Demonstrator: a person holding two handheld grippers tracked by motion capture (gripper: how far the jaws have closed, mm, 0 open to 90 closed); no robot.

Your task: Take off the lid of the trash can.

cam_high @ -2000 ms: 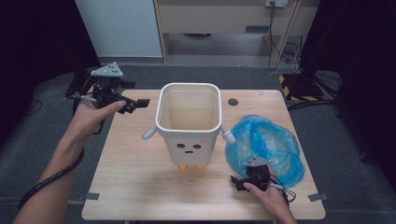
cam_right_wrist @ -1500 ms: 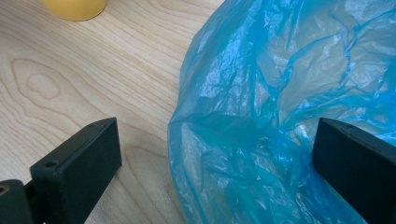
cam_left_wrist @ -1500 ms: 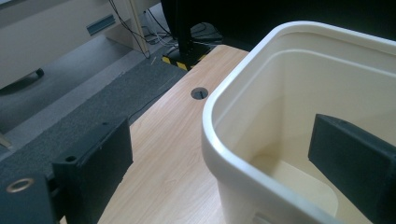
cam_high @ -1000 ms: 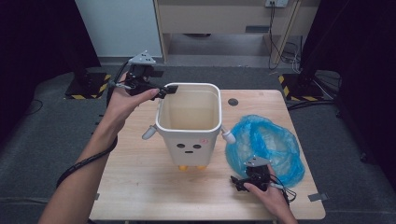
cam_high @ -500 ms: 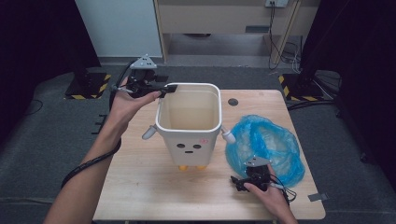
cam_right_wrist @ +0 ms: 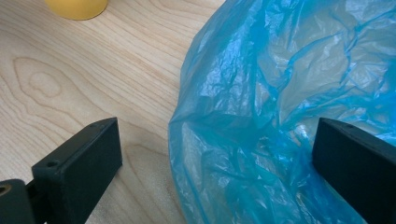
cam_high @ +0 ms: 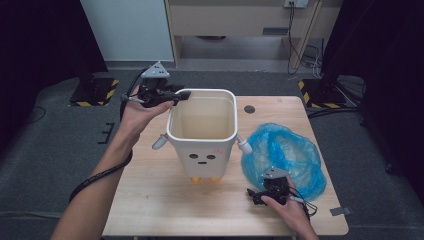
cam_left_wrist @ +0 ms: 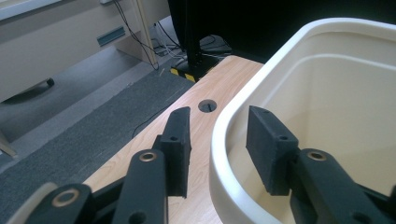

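A cream bin [cam_high: 202, 150] with a drawn face, stub arms and yellow feet stands mid-table. My left gripper [cam_high: 181, 95] is at its back left corner. In the left gripper view the jaws of that gripper [cam_left_wrist: 219, 122] straddle the bin's rim [cam_left_wrist: 224, 140], one pad outside and one inside. They have just been closing, and a gap still shows at the outer pad. A crumpled blue plastic bag [cam_high: 285, 155] lies to the right of the bin. My right gripper [cam_high: 265, 192] rests at its near edge, open wide [cam_right_wrist: 215, 163], with the bag's edge [cam_right_wrist: 289, 93] between the jaws.
The wooden table [cam_high: 150, 200] has a round cable hole [cam_high: 249, 109] at the back right of the bin, also seen past the left jaws as a cable hole [cam_left_wrist: 207, 105]. One yellow foot [cam_right_wrist: 77, 7] of the bin shows ahead of the right gripper. Grey floor surrounds the table.
The left gripper came from the table's left side to the bin's back left rim, and its jaws have narrowed around the rim. The right hand has stayed still.
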